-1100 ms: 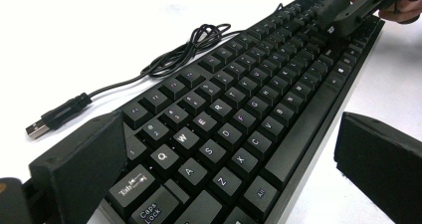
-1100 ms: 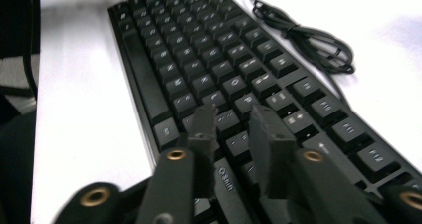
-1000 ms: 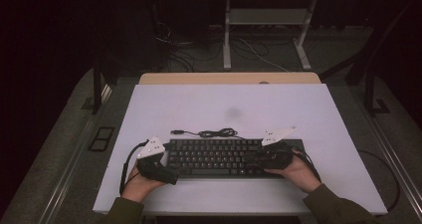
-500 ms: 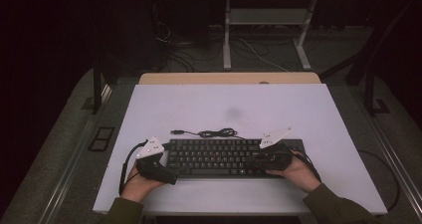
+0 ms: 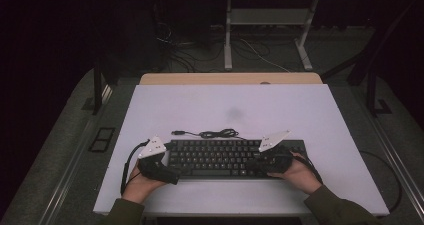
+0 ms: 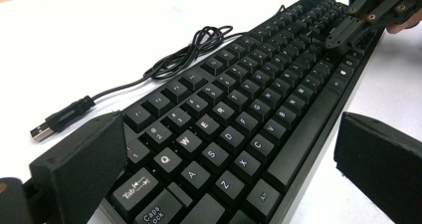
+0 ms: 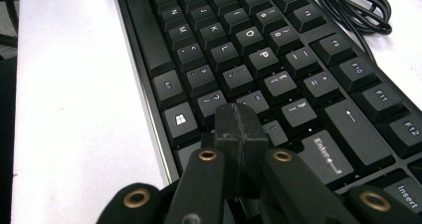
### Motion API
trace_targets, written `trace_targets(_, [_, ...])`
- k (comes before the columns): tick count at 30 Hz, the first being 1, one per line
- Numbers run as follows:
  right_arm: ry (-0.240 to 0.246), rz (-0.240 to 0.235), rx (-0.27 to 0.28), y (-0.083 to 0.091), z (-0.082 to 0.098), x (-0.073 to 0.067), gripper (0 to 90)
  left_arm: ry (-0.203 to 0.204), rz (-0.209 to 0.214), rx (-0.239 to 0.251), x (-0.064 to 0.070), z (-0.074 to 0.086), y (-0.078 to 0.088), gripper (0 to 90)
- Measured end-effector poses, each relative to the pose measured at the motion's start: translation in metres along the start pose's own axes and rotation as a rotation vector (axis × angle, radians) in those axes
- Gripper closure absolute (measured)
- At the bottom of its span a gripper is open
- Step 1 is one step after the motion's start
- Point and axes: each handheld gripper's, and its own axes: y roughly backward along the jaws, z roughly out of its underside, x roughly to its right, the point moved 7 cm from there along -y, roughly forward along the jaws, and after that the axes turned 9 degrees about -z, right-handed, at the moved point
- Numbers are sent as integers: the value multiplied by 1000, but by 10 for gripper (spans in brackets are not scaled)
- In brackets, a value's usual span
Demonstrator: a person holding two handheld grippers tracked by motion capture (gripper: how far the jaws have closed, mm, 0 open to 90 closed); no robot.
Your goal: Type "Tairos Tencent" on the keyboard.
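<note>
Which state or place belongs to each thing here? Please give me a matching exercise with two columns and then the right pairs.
Things:
1. left gripper
2. right gripper
3. black plastic keyboard
4. thin black USB cable

States or places:
A. lies loosely coiled on the white table, beyond the keyboard
B. shut, tip over the keys
C. open, jaws on either side of the keyboard's end
D. lies flat between the two hands

Pairs: 1-C, 2-B, 3-D, 4-A

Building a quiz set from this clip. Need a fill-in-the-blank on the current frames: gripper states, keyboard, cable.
1. The left gripper has its jaws ____ on either side of the keyboard end.
2. The right gripper has its jaws ____ over the keys.
3. The cable ends in a loose ____ plug on the table.

Missing words: open; shut; USB
</note>
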Motion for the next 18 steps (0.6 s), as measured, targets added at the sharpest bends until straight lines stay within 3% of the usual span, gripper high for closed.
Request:
trace_targets(12, [2,-5,9,0,1,1,895,26,5,14,-1,-7,-3,0])
trace_targets(18, [3,-7,11,0,1,1,895,18,6,6,-1,-9,-7,6])
